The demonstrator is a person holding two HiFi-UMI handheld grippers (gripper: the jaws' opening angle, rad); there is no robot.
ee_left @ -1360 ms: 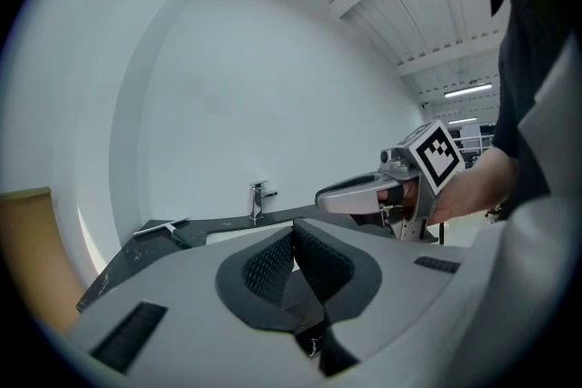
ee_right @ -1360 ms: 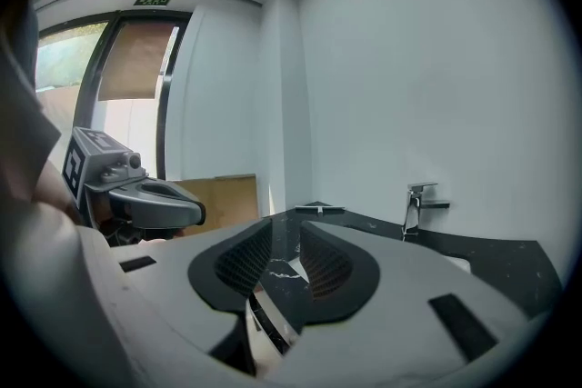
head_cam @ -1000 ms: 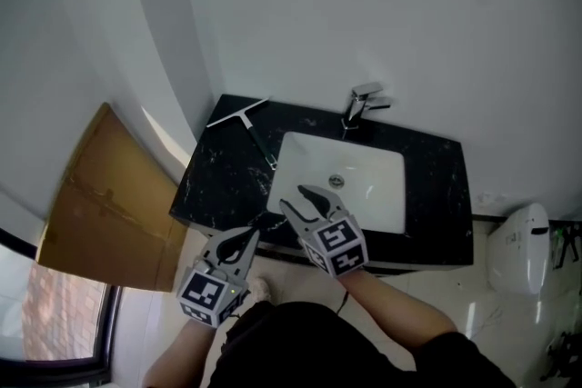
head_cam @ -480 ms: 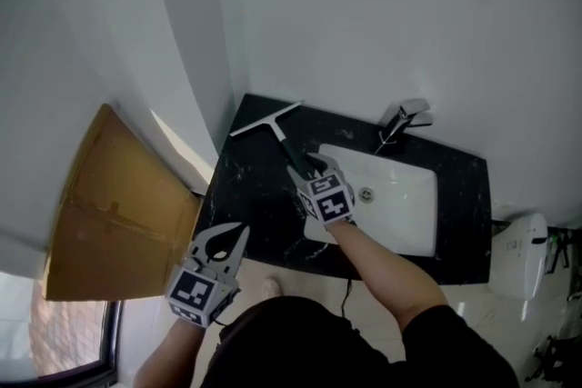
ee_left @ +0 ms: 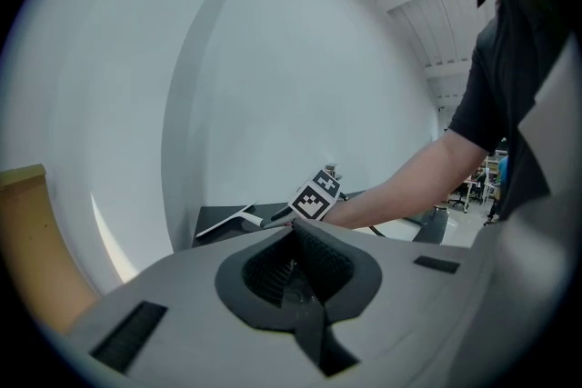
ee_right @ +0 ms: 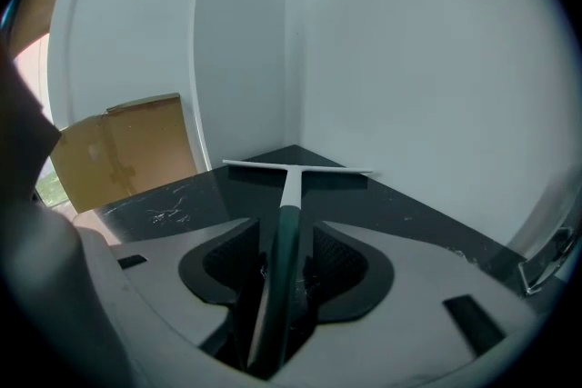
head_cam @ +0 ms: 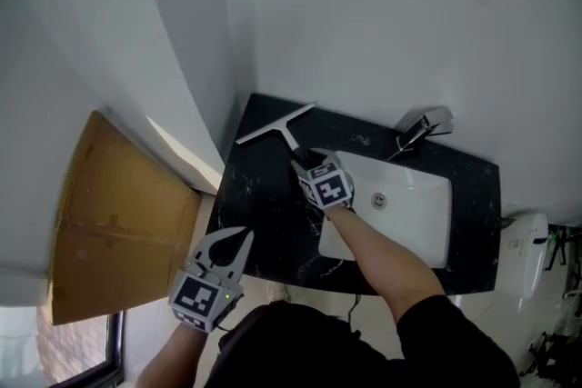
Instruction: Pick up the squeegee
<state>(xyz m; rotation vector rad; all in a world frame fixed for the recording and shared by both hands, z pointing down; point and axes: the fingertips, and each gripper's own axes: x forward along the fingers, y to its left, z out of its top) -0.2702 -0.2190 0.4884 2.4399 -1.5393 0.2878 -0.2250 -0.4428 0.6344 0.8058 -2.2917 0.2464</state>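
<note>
Jaws — right gripper (head_cam: 306, 161) pinching squeegee (head_cam: 275, 124) handle; left gripper (head_cam: 242, 238) pressed together | black counter (head_cam: 264, 195) — white walls (head_cam: 364, 14)

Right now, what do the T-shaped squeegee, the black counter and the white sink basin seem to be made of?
White-headed, dark-handled squeegee: likely plastic, with a matte head and a smooth, slightly shiny handle. Black white-veined counter: polished marble or a look-alike, judging by veins and sheen. White rectangular basin: probably glazed ceramic, glossy and even.
</note>
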